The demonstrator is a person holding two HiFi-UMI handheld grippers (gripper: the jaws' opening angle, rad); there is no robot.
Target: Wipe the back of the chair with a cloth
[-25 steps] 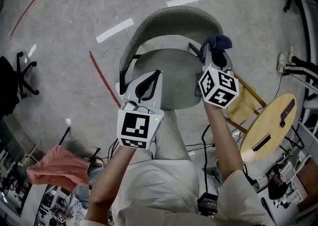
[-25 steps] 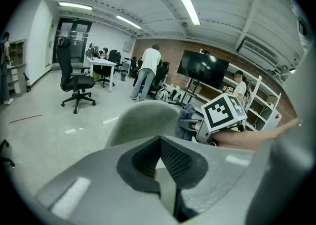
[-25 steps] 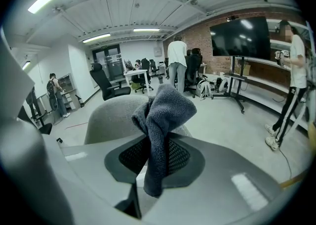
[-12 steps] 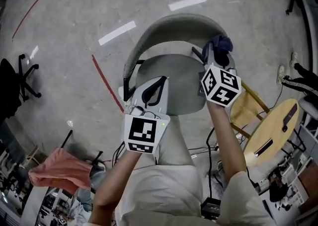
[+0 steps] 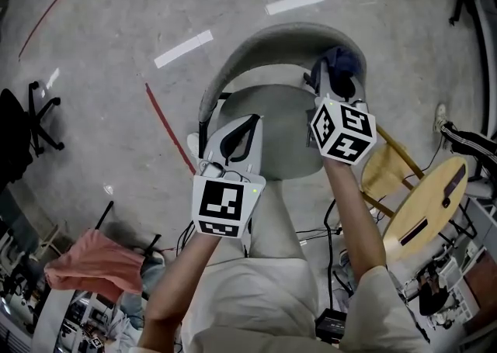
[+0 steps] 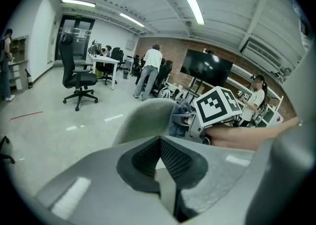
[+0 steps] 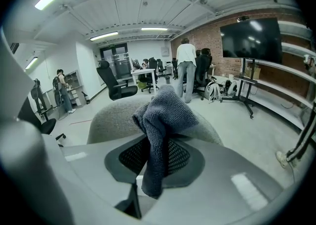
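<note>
A grey chair stands in front of me, its curved back (image 5: pixel 287 33) wrapping round the seat (image 5: pixel 268 107). My right gripper (image 5: pixel 335 74) is shut on a blue-grey cloth (image 5: pixel 343 60), which rests against the right part of the back, near its top edge. In the right gripper view the cloth (image 7: pixel 160 117) hangs bunched between the jaws of the right gripper (image 7: pixel 148 157), in front of the chair back (image 7: pixel 111 115). Over the left side of the seat my left gripper (image 5: pixel 250 122) hovers, shut and holding nothing. From the left gripper view (image 6: pixel 159 145) the chair back (image 6: pixel 143 117) and the cloth (image 6: pixel 178 119) show ahead.
A round wooden table (image 5: pixel 423 200) and a yellow stool (image 5: pixel 380 167) stand close on the right. Cables lie on the floor below them. A pink cloth (image 5: pixel 89 262) lies at lower left, a black office chair (image 5: pixel 23 122) at far left. A red tape line (image 5: pixel 167 128) crosses the floor.
My right gripper has carried the cloth further forward, onto the right part of the chair back. The left gripper has shifted slightly right and forward over the seat.
</note>
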